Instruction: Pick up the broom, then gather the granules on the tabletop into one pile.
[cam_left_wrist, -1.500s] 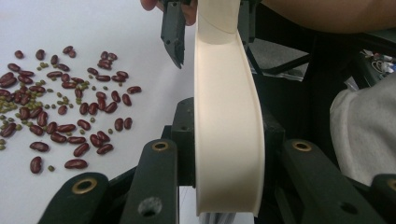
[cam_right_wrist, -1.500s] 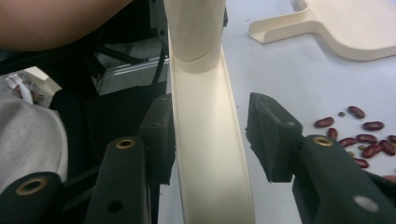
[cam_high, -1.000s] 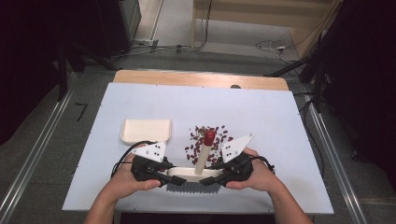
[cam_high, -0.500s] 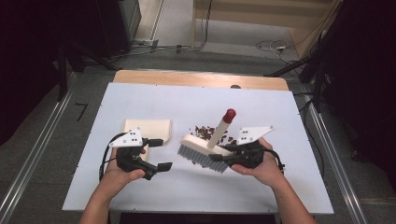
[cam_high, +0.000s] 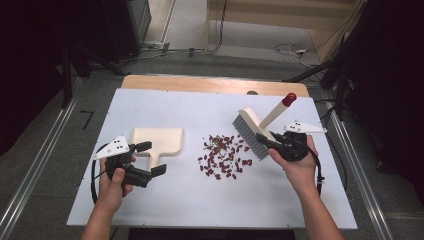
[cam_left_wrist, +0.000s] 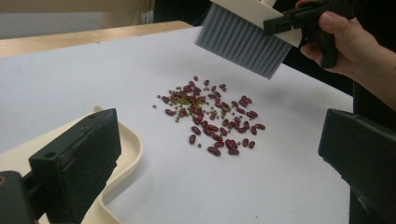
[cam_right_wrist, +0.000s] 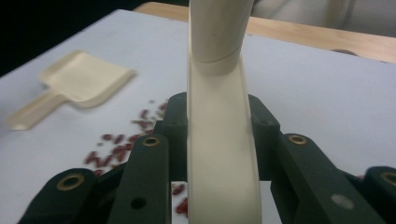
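Observation:
A cream brush (cam_high: 252, 125) with grey bristles and a red-tipped handle hangs tilted above the table, right of a scatter of red beans (cam_high: 222, 155). My right gripper (cam_high: 265, 137) is shut on the brush's back; its own view shows the jaws clamped on the cream handle (cam_right_wrist: 219, 93). A cream dustpan (cam_high: 157, 140) lies flat left of the beans. My left gripper (cam_high: 151, 158) is at the pan's handle, and its jaws have just been opening. They stand wide apart with nothing held between them. In the left gripper view, the pan's rim (cam_left_wrist: 126, 144) lies beside the left jaw.
The white table top (cam_high: 210, 200) has a wooden strip (cam_high: 210, 85) along its far edge. Metal rails (cam_high: 30, 180) run along both sides, with dark floor and cables (cam_high: 295, 50) beyond.
Both grippers were at the brush near the front edge. The left one let go, moved left to the dustpan and opened. The right one carried the brush up and to the right.

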